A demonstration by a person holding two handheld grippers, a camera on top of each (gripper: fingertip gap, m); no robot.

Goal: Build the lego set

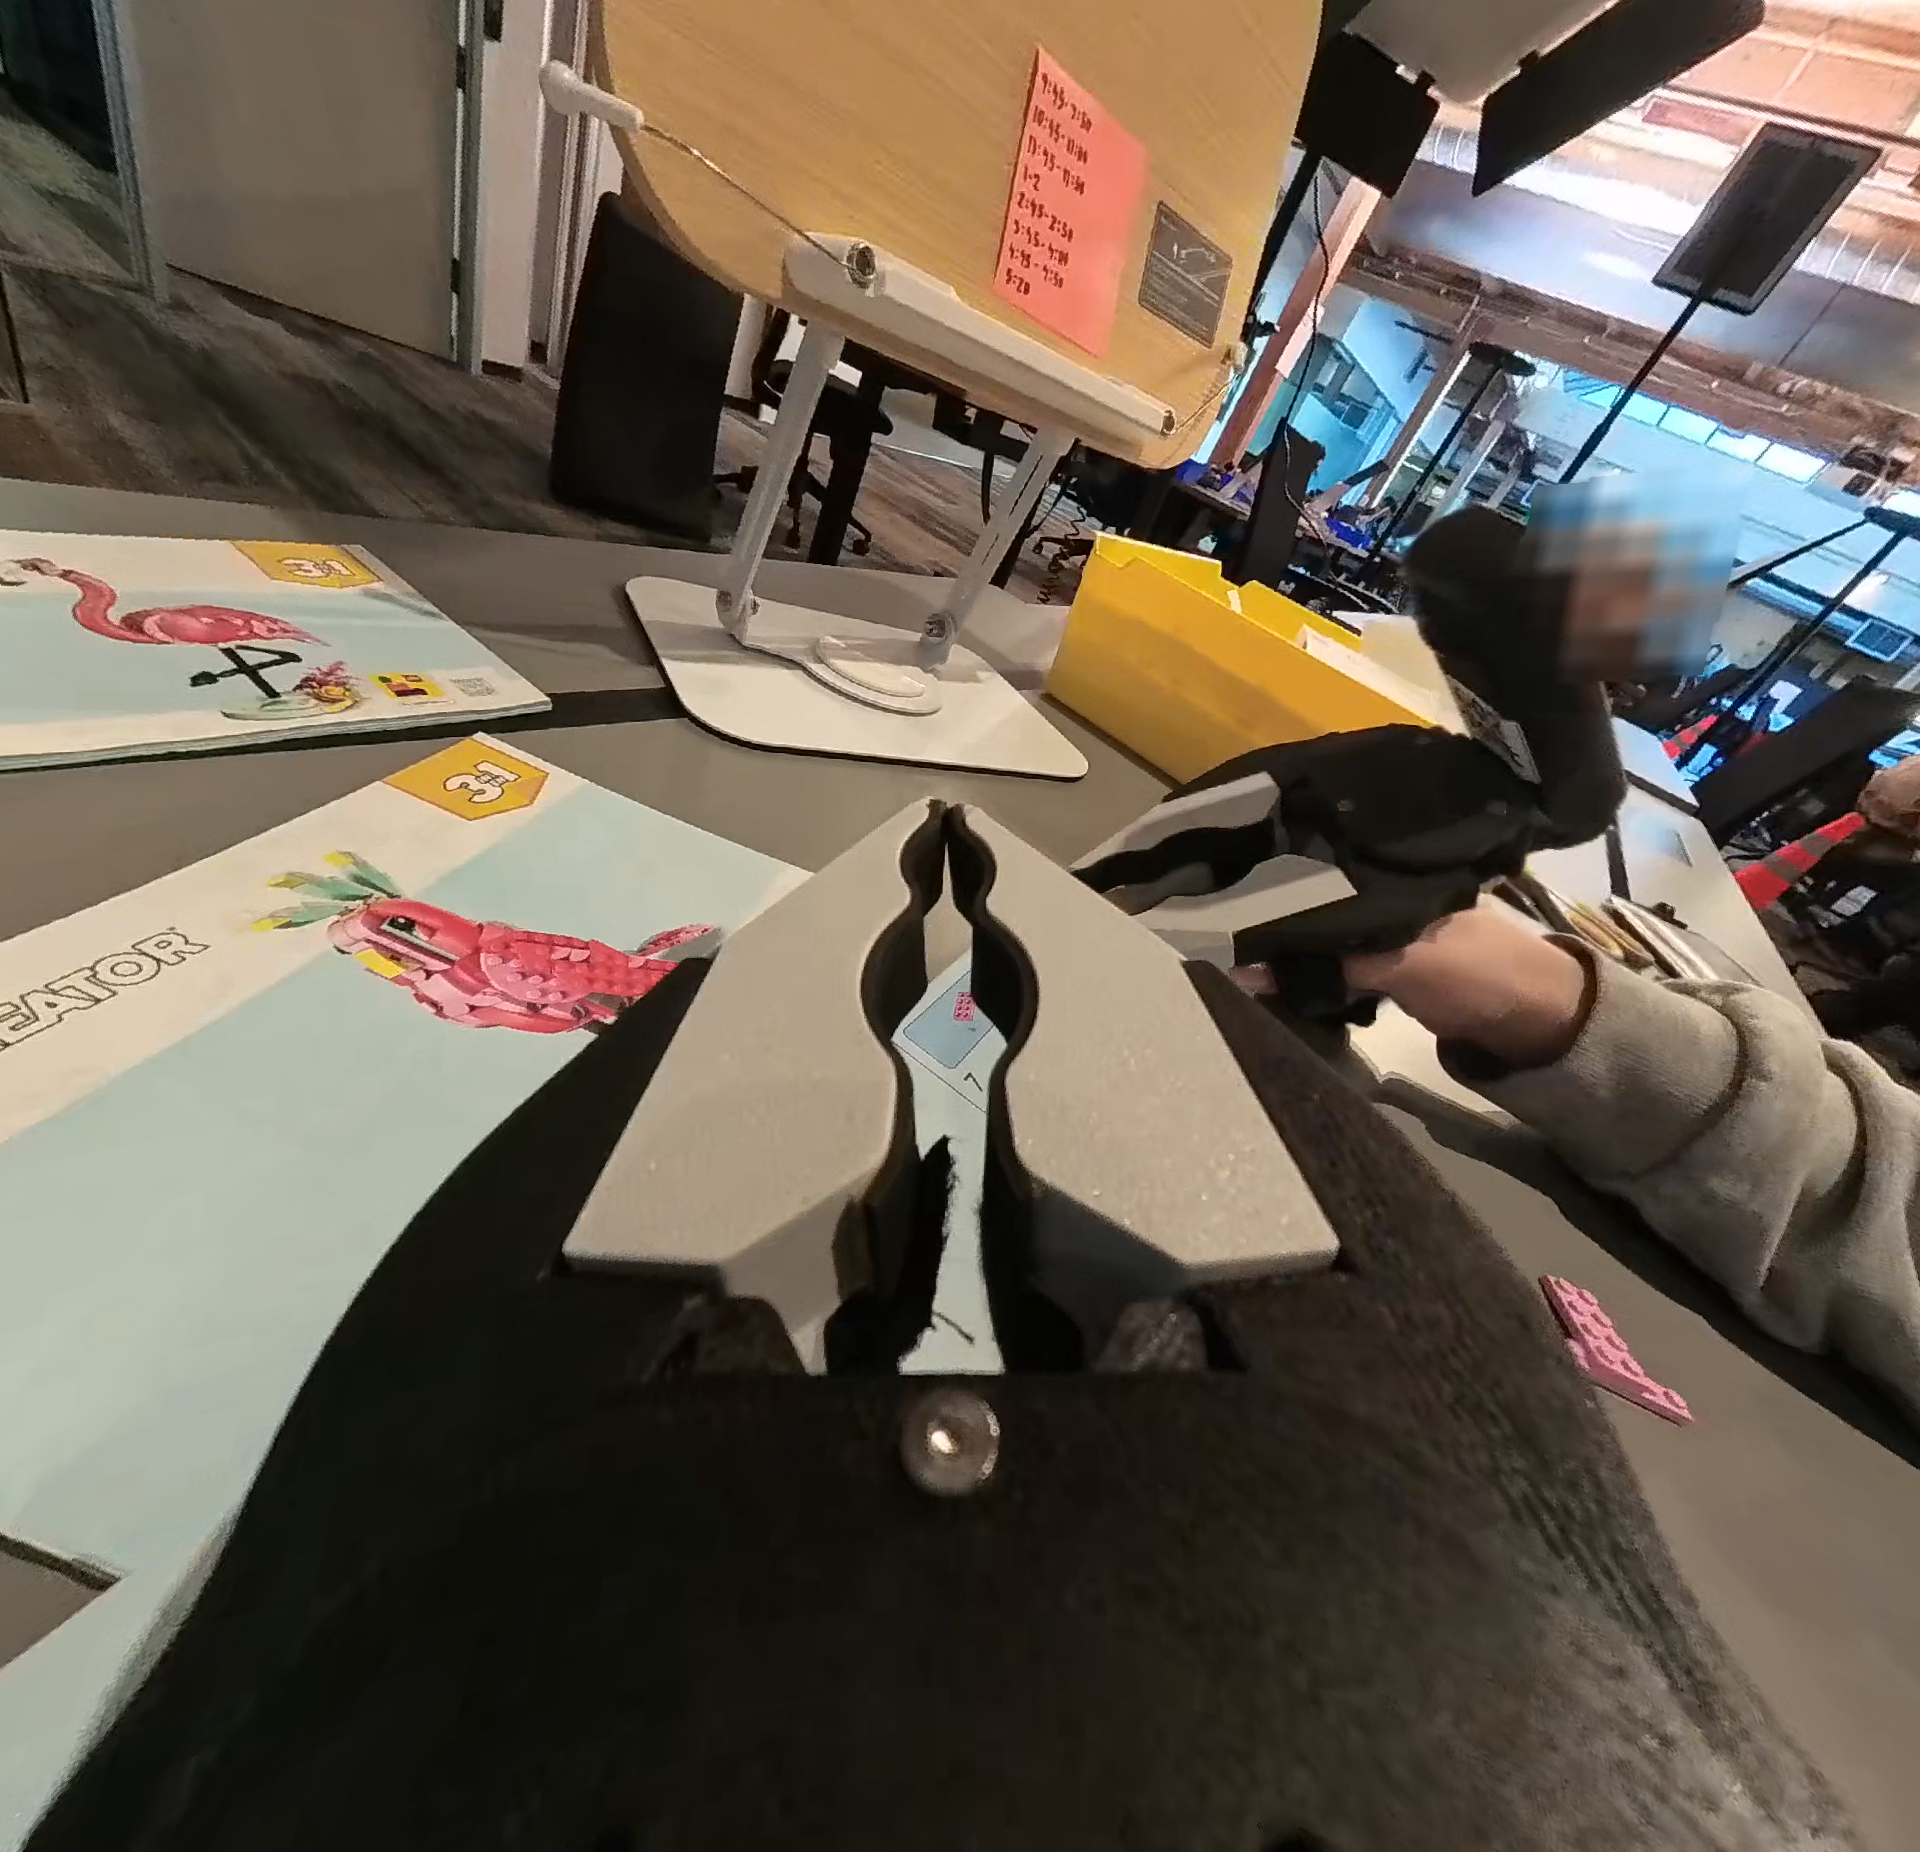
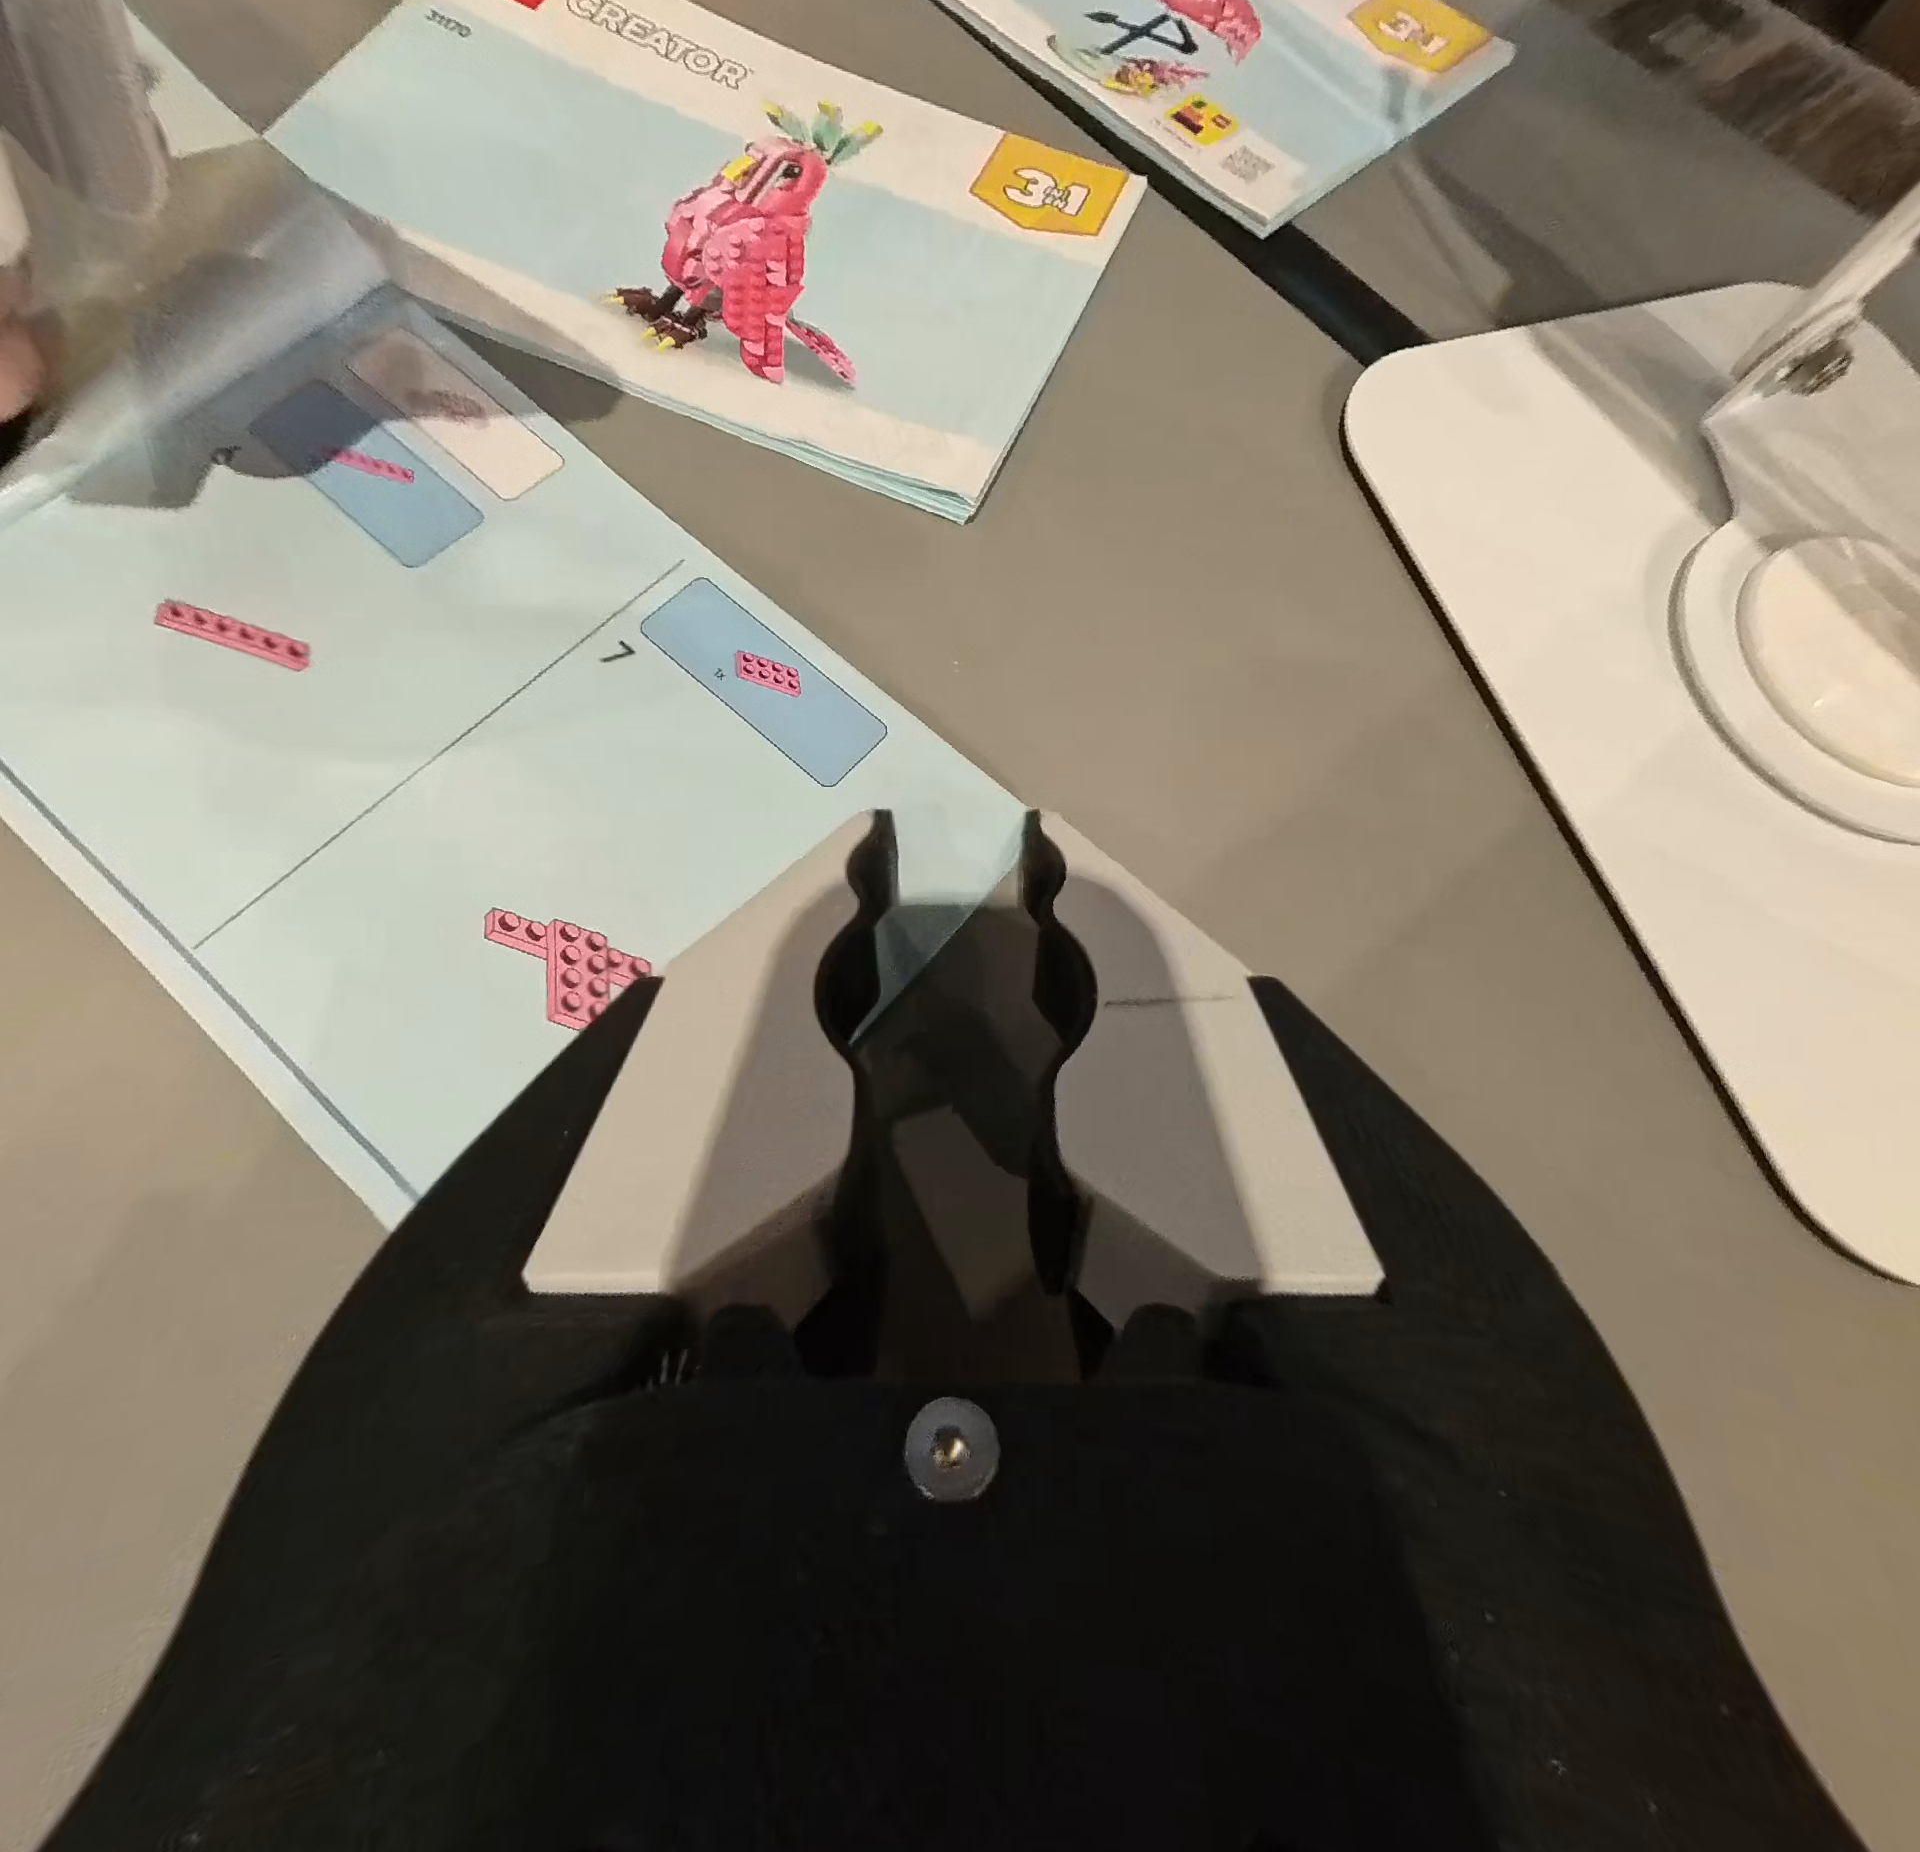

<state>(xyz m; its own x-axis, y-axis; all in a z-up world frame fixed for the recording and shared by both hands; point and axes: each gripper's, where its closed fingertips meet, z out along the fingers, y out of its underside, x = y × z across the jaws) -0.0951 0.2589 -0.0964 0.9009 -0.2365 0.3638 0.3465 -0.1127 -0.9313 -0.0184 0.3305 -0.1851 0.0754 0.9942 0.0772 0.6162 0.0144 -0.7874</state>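
**Booklets laid out, one pink plate on the table**

Grey tabletop [image 2: 1195, 576] carries everything you are working with. Your left gripper [image 1: 948, 815] has its grey fingers pressed together at the tips, with nothing visibly between them. Your right gripper [image 2: 956, 815] stands with its tips apart and empty, poised above the corner of the open light-blue instruction booklet [image 2: 436, 794], which lies toward the near left edge of the tabletop in the right wrist view.

Beyond that booklet lies the closed booklet with a pink parrot on its cover [image 2: 717, 244], and farther toward the far edge the closed booklet with a pink flamingo on its cover [image 2: 1226, 46].

A flat pink studded lego plate [image 1: 1616, 1350] rests on the tabletop near your sleeve [image 1: 1714, 1106] in the left wrist view, well apart from both grippers.

A white stand base [image 2: 1558, 659] sits at the right edge, its wooden board [image 1: 935, 88] bearing a pink note, with a yellow plastic bin [image 1: 1174, 659] just beside it.
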